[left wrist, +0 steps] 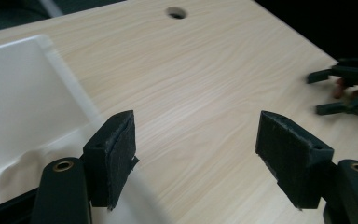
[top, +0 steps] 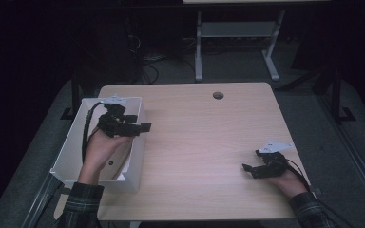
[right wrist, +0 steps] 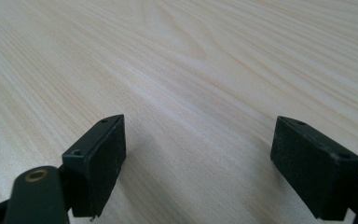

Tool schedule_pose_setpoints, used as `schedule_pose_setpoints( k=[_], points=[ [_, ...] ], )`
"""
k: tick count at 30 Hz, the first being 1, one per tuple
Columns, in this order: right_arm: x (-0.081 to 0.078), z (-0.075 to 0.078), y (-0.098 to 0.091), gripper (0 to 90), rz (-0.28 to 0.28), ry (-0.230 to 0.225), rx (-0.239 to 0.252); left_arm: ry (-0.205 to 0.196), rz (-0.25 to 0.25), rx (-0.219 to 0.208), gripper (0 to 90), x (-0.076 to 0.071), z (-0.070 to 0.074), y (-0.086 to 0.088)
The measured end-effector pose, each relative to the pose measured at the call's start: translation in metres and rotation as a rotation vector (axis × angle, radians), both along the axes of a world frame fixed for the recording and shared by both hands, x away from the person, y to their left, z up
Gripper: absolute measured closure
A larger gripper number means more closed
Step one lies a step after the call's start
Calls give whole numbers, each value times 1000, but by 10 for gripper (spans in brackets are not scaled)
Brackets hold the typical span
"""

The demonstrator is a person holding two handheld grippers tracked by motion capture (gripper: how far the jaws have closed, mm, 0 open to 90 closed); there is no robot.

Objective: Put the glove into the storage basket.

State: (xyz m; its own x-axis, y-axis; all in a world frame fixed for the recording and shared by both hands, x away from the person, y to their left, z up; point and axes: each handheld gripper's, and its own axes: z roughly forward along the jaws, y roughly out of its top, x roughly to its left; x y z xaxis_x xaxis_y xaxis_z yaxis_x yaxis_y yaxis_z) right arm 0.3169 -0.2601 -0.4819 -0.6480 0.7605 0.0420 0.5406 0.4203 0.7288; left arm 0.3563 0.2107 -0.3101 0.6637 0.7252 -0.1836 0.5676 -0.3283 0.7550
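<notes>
The left tool, jaws spread and empty, hangs over the right wall of a white bin at the tabletop's left edge. The right tool, also spread and empty, sits low near the right edge.

Bare tabletop between grippers, white bin blocking left edge

Pale wood-grain table, round cable hole toward twelve o'clock. White open box resting at nine o'clock, overhanging the edge there.
</notes>
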Motion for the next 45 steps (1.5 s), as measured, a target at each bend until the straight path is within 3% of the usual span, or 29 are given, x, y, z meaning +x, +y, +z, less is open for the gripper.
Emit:
schedule_pose_setpoints(
  k=[5, 10, 19, 21, 35, 45],
  points=[
    [0, 0, 0, 175, 0, 0, 0, -6, -58, -7, 272, -2, -2, -33],
    [0, 0, 0, 175, 1, 1, -1, 1, -101, -12, 265, -5, -13, -64],
    [0, 0, 0, 175, 1, 1, -2, 13, -151, 69, 264, -11, -47, -101],
    [0, 0, 0, 174, 1, 1, -2, 25, -160, 63, 264, -13, -55, -107],
    [0, 0, 0, 175, 1, 1, -3, 50, -174, 136, 256, -20, -113, -128],
    [0, 0, 0, 175, 3, 1, -3, 57, -186, 222, 254, -21, -145, -132]
  ],
)
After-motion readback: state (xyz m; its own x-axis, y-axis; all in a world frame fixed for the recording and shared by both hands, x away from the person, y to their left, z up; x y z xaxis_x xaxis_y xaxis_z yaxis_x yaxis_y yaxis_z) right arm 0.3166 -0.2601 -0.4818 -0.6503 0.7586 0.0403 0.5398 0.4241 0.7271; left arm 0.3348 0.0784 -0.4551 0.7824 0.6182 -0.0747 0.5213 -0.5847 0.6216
